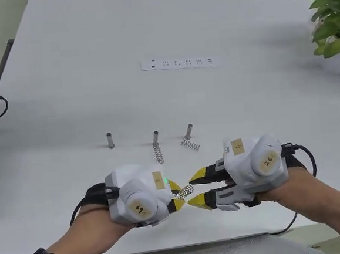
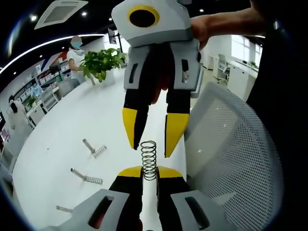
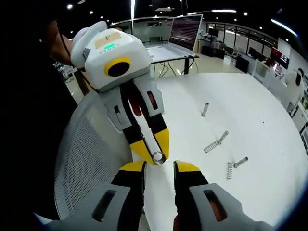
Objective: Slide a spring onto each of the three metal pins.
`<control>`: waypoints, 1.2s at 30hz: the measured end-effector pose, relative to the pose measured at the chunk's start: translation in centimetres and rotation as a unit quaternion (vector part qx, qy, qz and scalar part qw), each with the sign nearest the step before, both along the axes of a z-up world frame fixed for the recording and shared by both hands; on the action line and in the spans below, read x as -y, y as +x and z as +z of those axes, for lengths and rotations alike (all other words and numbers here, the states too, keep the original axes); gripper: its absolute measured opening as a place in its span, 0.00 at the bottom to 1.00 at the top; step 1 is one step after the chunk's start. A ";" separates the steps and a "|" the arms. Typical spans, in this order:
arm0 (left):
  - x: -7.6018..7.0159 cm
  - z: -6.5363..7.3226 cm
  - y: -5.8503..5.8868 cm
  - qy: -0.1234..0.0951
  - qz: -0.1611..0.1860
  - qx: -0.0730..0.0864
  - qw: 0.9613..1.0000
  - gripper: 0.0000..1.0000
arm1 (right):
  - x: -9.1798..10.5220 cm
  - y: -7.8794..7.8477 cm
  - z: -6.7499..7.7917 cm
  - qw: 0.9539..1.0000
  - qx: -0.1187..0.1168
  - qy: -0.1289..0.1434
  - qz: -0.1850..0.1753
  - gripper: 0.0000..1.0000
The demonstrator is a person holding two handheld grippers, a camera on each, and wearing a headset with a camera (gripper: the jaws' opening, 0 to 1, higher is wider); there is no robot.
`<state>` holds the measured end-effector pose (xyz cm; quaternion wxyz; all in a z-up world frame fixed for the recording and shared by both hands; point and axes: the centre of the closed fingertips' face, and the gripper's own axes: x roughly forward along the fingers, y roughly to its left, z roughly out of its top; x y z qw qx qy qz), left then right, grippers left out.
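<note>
Spring (image 1: 185, 191) held over the table's (image 1: 66, 82) near edge.
The left gripper's (image 1: 178, 194) jaws clamp it; the right gripper (image 1: 192, 190) faces it, jaws apart, tips flanking its free end.

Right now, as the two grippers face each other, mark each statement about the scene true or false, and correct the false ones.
1. The left gripper holds a spring. True.
2. The right gripper is shut on a pin. False: the right gripper is open and holds nothing.
3. Three metal pins are on the table. True.
4. The power strip lies between the metal pins and the grippers. False: the power strip lies beyond the metal pins, farther from the person.
</note>
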<state>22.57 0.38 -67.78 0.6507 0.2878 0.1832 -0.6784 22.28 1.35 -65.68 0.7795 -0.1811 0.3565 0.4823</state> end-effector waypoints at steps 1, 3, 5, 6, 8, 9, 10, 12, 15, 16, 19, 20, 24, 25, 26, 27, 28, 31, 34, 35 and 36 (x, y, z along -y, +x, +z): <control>0.0 0.0 -0.1 0.001 -0.003 0.001 1.000 0.02 | -0.1 0.0 0.0 1.000 0.000 -0.004 0.006 0.21; 0.0 0.0 -0.2 0.002 -0.006 0.003 1.000 0.02 | -0.1 0.0 -0.1 1.000 0.002 -0.011 0.014 0.21; 0.1 0.1 -0.2 0.002 -0.008 0.005 1.000 0.02 | -0.2 0.0 -0.1 1.000 0.002 -0.015 0.022 0.21; 0.1 0.1 -0.2 0.002 -0.009 0.005 1.000 0.02 | -0.3 0.0 -0.2 1.000 0.003 -0.017 0.024 0.20; 0.1 0.2 -0.3 0.001 -0.010 0.005 1.000 0.02 | -0.4 -0.1 -0.2 0.999 0.004 -0.022 0.033 0.20; 0.2 0.2 -0.2 0.000 -0.010 0.006 1.000 0.02 | -0.4 -0.1 -0.2 0.999 0.004 -0.025 0.037 0.20; 0.2 0.2 -0.2 0.000 -0.010 0.006 1.000 0.02 | -0.5 -0.1 -0.3 0.999 0.004 -0.027 0.040 0.20; 0.2 0.3 -0.2 -0.001 -0.011 0.007 1.000 0.02 | -0.6 -0.1 -0.2 0.998 0.006 -0.034 0.051 0.19; 0.2 0.3 -0.2 -0.001 -0.013 0.008 1.000 0.02 | -0.7 -0.1 -0.3 0.997 0.007 -0.040 0.061 0.19; 0.2 0.3 -0.3 0.000 -0.014 0.008 1.000 0.02 | -0.7 -0.1 -0.4 0.997 0.008 -0.045 0.065 0.18; 0.2 0.3 -0.4 0.000 -0.016 0.008 1.000 0.02 | -0.9 -0.1 -0.5 0.996 0.008 -0.048 0.073 0.18; 0.2 0.3 -0.4 0.001 -0.017 0.008 1.000 0.02 | -0.9 -0.2 -0.5 0.996 0.009 -0.049 0.075 0.17; 0.1 0.3 -0.5 0.003 -0.021 0.010 1.000 0.02 | -1.3 -0.5 -0.6 0.994 0.013 -0.057 0.096 0.12; 0.1 0.3 -0.5 0.004 -0.023 0.012 1.000 0.02 | -1.3 -0.5 -0.7 0.993 0.014 -0.060 0.102 0.10; 0.1 0.3 -0.6 0.005 -0.024 0.010 1.000 0.02 | -1.2 -0.5 -0.7 0.993 0.016 -0.063 0.101 0.09; 0.1 0.3 -0.6 0.006 -0.026 0.012 1.000 0.02 | -1.3 -0.5 -0.8 0.993 0.014 -0.062 0.102 0.09; 0.1 0.3 -0.6 0.007 -0.027 0.012 1.000 0.02 | -1.3 -0.5 -0.8 0.993 0.014 -0.062 0.102 0.09; 0.1 0.2 -0.6 0.008 -0.028 0.013 0.999 0.02 | -1.2 -0.5 -0.8 0.992 0.015 -0.063 0.105 0.09; 0.1 0.2 -0.6 0.006 -0.027 0.012 1.000 0.03 | -1.2 -0.5 -0.8 0.992 0.016 -0.064 0.105 0.09; 0.1 0.2 -0.6 0.006 -0.027 0.011 1.000 0.03 | -1.2 -0.5 -0.8 0.992 0.017 -0.064 0.105 0.09; 0.1 0.2 -0.6 0.004 -0.025 0.009 1.000 0.03 | -1.2 -0.5 -0.8 0.992 0.016 -0.065 0.104 0.09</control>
